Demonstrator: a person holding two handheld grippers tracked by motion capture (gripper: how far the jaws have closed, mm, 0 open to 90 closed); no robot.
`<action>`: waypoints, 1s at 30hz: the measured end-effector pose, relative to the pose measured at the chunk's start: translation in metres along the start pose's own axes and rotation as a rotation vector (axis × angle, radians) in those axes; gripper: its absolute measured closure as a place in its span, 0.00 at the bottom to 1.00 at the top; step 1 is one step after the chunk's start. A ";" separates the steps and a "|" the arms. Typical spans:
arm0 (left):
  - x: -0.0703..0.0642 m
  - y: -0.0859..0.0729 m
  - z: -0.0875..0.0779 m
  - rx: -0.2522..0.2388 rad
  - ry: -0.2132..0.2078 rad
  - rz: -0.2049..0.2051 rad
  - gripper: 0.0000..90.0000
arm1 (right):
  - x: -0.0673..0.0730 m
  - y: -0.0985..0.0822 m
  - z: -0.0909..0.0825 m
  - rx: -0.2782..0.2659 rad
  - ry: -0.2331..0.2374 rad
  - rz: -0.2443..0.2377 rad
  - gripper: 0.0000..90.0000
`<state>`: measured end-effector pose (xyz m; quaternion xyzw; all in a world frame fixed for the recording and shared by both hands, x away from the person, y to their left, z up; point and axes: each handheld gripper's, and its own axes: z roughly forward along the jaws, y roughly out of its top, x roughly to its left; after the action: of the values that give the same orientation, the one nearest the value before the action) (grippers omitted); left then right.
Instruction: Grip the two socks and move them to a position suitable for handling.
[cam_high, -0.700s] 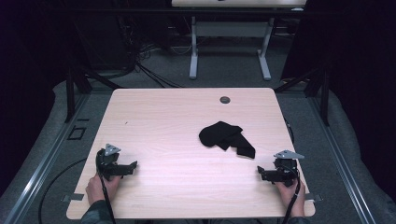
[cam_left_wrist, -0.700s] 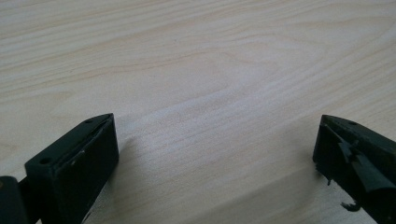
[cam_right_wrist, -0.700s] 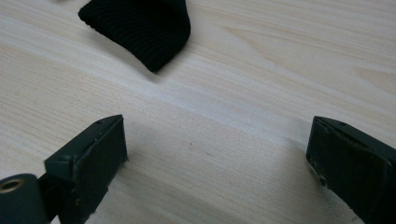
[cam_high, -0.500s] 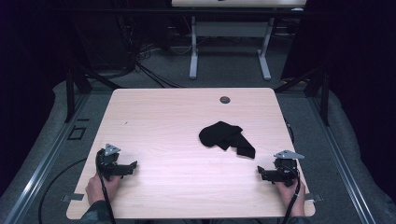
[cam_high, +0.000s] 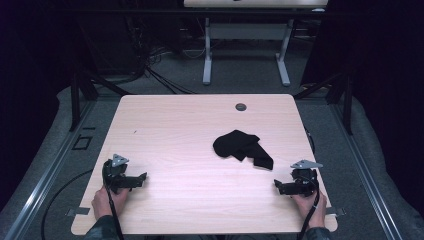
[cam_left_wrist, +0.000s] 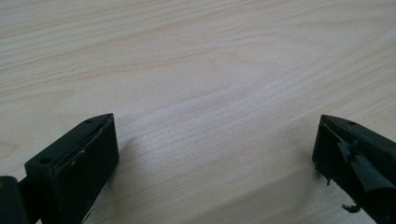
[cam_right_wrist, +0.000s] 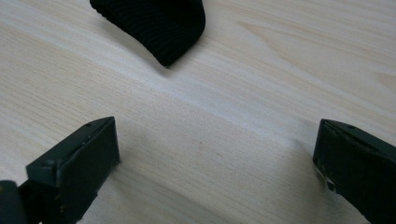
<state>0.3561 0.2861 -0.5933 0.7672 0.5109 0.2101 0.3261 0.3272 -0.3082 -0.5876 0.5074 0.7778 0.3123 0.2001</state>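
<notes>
No change was registered against the earlier high-view frames: both grippers were parked at the near table (cam_high: 165, 125) edge. Left gripper (cam_high: 142, 178) jaws were spread wide over bare wood, nothing held. Right gripper (cam_high: 278, 185) jaws were likewise spread and empty. The black cloth (cam_high: 242, 147), crumpled, was lying right of centre, near the right gripper but apart. Work was judged not yet started.

A pale wood counter (cam_high: 165, 130) stands on grey carpet (cam_high: 240, 80), with a white-legged desk (cam_high: 245, 50) and tangled cables (cam_high: 150, 65) behind in darkness.
</notes>
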 end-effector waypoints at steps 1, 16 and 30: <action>0.000 0.000 0.000 0.000 0.000 0.000 0.00 | 0.000 0.000 0.000 0.003 0.004 0.000 0.00; 0.001 0.000 0.000 0.001 0.001 0.002 0.00 | 0.012 0.049 -0.009 0.023 0.092 -0.055 0.00; 0.001 0.000 0.000 0.002 0.001 0.003 0.00 | 0.021 0.110 0.032 0.050 0.153 -0.020 0.27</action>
<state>0.3567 0.2866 -0.5931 0.7681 0.5102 0.2105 0.3247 0.4117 -0.2479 -0.5354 0.4792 0.8034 0.3286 0.1304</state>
